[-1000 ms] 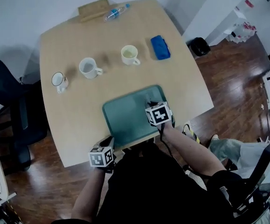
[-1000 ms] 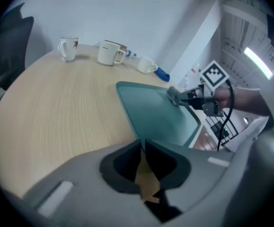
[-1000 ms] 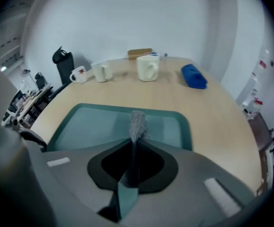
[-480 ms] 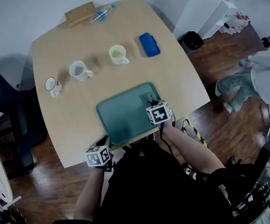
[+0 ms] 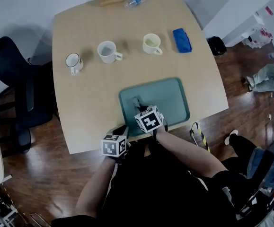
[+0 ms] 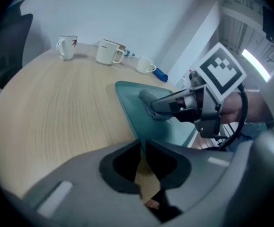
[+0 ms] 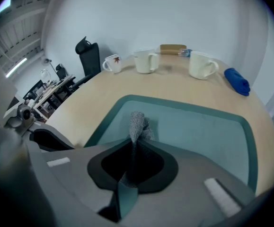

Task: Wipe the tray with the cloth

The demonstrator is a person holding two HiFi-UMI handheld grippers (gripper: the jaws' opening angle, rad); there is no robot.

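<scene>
Grey cloth [image 7: 137, 124] is pinched in the nearly closed jaws of the right gripper [image 7: 136, 143], which slants down onto the left part of the teal tray [image 5: 174, 86]. A red mark on the leftmost mug [image 5: 73, 61] is too small to read. Two white mugs [image 5: 108, 52], a blue item [image 5: 181, 40] and a bottle [image 5: 137, 0] lie beyond the tray. The left gripper [image 6: 143, 150], jaws together and empty, slants down at the table [image 5: 80, 108] edge.

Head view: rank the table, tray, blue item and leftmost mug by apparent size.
1. table
2. tray
3. blue item and leftmost mug: they look about alike, so not ranked.
</scene>
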